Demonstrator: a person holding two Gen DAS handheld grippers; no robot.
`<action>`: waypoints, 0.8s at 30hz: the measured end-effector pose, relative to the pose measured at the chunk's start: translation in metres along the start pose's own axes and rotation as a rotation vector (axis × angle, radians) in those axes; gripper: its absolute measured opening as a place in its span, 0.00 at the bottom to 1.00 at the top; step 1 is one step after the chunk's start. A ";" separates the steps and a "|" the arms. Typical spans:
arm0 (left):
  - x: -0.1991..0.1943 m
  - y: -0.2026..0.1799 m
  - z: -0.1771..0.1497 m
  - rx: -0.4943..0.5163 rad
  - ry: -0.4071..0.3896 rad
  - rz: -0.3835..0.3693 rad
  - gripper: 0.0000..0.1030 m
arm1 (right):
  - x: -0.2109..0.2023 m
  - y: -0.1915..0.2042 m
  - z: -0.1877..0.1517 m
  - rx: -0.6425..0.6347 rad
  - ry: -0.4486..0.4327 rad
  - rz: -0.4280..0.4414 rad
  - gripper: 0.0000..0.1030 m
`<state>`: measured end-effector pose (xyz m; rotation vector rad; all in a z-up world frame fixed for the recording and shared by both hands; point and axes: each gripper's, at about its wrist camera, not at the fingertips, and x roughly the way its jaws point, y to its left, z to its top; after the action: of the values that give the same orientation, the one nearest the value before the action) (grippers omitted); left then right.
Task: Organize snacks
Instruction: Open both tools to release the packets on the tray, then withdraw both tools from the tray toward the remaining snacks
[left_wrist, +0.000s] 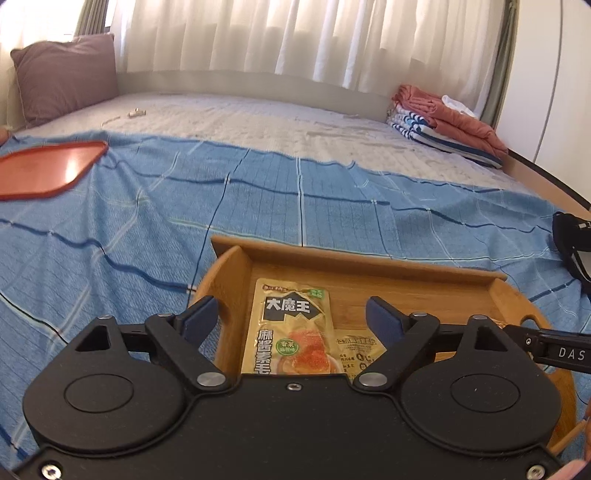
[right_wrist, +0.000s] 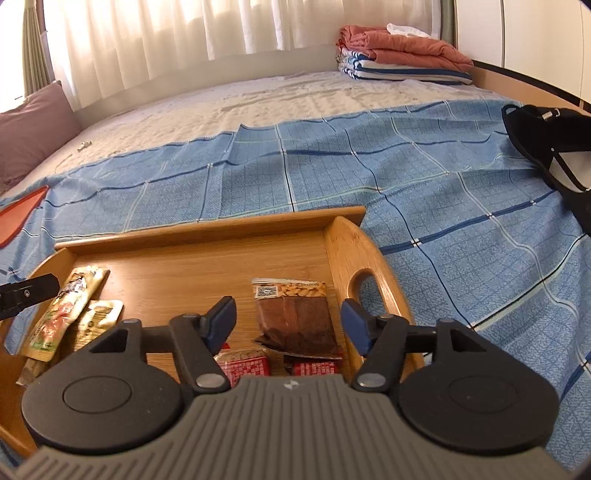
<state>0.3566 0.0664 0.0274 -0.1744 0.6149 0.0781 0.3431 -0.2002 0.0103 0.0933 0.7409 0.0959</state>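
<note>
A wooden tray (left_wrist: 354, 264) lies on the blue checked bedcover; it also shows in the right wrist view (right_wrist: 207, 229). My left gripper (left_wrist: 291, 315) is open and empty above a yellow snack packet (left_wrist: 290, 328) at the tray's left end, with a smaller yellow packet (left_wrist: 356, 350) beside it. My right gripper (right_wrist: 288, 321) is open and empty over a brown nut packet (right_wrist: 295, 317) at the tray's right end. Two red packets (right_wrist: 245, 365) lie just below it. The yellow packets (right_wrist: 59, 314) show at left there.
An orange tray (left_wrist: 48, 170) lies on the cover at far left. Folded towels and an orange cloth (right_wrist: 399, 55) are stacked at the far right corner. A purple pillow (left_wrist: 66, 74) leans at the back left. A black strapped object (right_wrist: 554, 147) lies at right.
</note>
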 end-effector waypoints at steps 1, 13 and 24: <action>-0.006 -0.001 0.002 0.008 -0.006 0.004 0.87 | -0.005 0.001 0.001 -0.002 -0.009 0.003 0.75; -0.091 0.000 -0.011 0.064 -0.030 -0.018 0.89 | -0.079 0.005 -0.005 -0.039 -0.070 0.075 0.83; -0.188 -0.006 -0.046 0.117 -0.060 -0.081 0.90 | -0.153 0.012 -0.043 -0.086 -0.091 0.130 0.86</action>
<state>0.1780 0.0481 0.1000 -0.0831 0.5502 -0.0304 0.2010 -0.2044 0.0821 0.0634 0.6383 0.2459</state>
